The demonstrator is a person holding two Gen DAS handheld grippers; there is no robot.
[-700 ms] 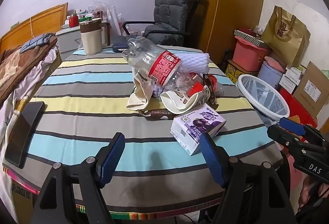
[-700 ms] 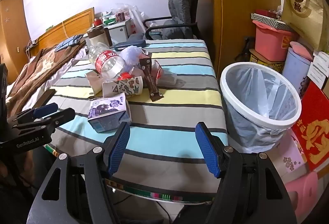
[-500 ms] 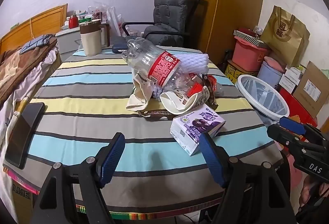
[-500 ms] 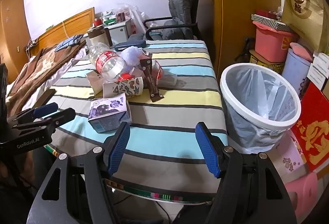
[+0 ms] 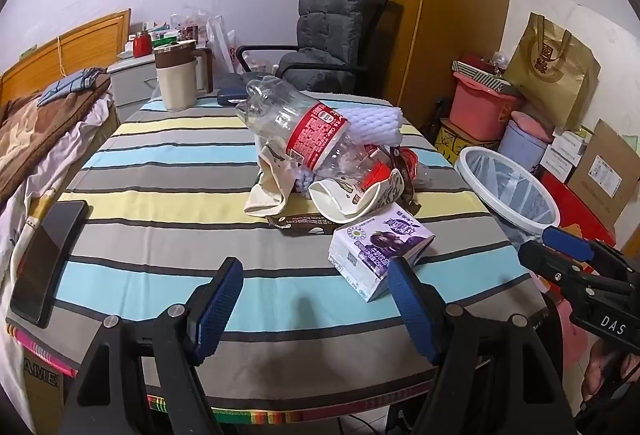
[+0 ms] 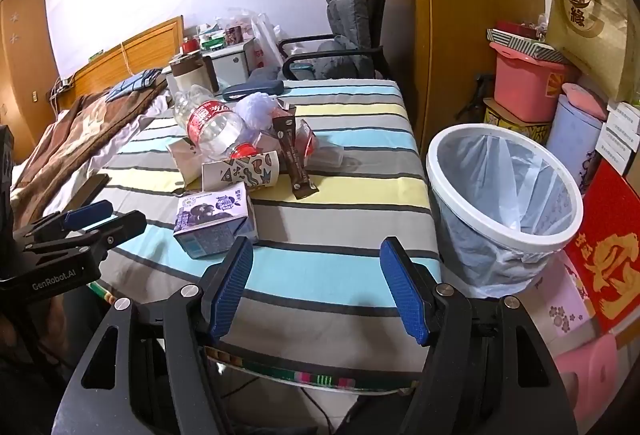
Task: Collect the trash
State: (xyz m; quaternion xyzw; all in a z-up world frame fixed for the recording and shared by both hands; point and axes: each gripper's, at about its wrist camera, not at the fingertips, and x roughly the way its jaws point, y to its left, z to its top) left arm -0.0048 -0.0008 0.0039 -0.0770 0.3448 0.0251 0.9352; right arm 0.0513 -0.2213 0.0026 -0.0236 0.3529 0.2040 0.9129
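Observation:
A heap of trash lies mid-table: a clear plastic bottle (image 5: 296, 131) with a red label, a crushed paper cup (image 5: 354, 195), white foam netting (image 5: 376, 119), a brown wrapper (image 5: 300, 224) and a purple milk carton (image 5: 378, 243). My left gripper (image 5: 316, 301) hovers open over the near table edge, with the carton just ahead of its right finger. My right gripper (image 6: 316, 287) stands open at the table's near right edge, with nothing between its fingers. In its view the carton (image 6: 214, 215) and the patterned cup (image 6: 244, 173) lie ahead to the left. A white trash bin (image 6: 504, 211) with a liner stands right of the table.
A black phone (image 5: 48, 249) lies near the table's left edge. A beige jug (image 5: 176, 79) and a dark case (image 5: 230, 93) stand at the far end. Behind is a grey chair (image 5: 328, 35), left a bed (image 5: 36, 131), right stacked boxes and a pink bucket (image 5: 480, 107).

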